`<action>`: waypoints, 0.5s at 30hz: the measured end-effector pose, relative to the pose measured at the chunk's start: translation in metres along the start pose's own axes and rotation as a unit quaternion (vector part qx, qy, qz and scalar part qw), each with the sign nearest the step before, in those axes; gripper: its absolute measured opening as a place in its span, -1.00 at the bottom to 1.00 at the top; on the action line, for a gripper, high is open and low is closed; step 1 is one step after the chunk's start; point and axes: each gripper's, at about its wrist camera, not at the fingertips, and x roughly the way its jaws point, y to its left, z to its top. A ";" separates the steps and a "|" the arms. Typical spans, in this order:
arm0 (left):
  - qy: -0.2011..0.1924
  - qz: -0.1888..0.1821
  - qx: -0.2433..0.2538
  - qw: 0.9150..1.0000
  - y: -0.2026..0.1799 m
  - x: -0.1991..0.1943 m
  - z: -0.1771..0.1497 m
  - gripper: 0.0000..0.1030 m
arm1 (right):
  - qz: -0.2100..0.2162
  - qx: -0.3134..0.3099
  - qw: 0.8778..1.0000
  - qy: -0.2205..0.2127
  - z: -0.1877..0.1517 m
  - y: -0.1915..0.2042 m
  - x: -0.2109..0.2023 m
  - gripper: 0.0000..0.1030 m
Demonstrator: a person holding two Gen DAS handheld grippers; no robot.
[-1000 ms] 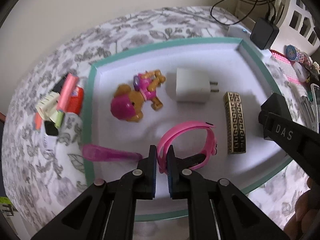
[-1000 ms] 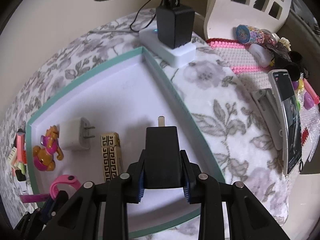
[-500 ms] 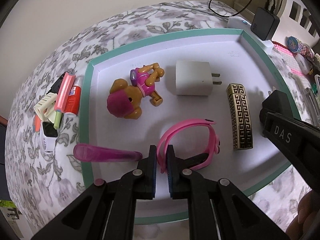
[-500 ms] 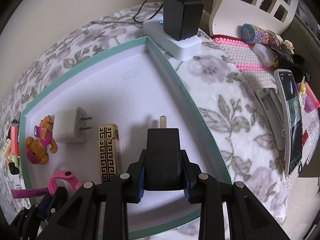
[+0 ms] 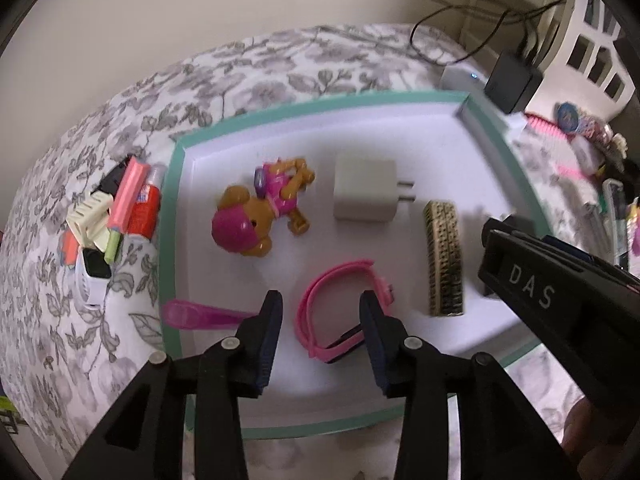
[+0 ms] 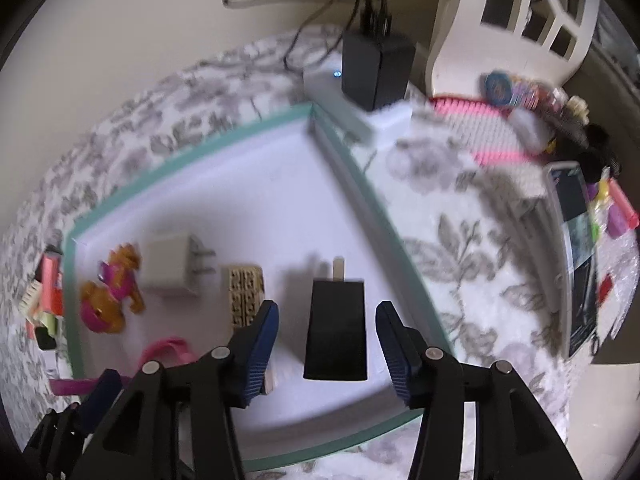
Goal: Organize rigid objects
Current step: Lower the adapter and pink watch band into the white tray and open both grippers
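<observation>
Pink, the watch band point(image 5: 340, 312) lies on the teal-rimmed tray point(image 5: 172, 216) between my left claw's point(image 5: 320, 312) just-parted fingers, while my right claw point(image 6: 326, 320), likewise freshly spread, straddles the black charger point(image 6: 336, 332) untouched near the tray's edge.

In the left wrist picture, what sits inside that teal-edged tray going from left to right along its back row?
Toy dog → white plug charger → gold patterned bar.
</observation>
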 end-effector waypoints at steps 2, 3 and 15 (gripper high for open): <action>-0.017 -0.006 0.000 1.000 -0.001 -0.011 0.002 -0.20 | 0.000 -0.001 1.000 -0.023 0.003 0.001 -0.012 0.07; -0.023 -0.008 0.000 1.000 -0.001 -0.015 0.003 -0.19 | 0.002 0.000 0.999 -0.033 0.004 0.002 -0.018 0.07; -0.100 -0.005 -0.086 0.991 0.046 -0.065 0.014 -0.02 | 0.016 0.016 0.990 -0.141 0.013 0.004 -0.072 0.06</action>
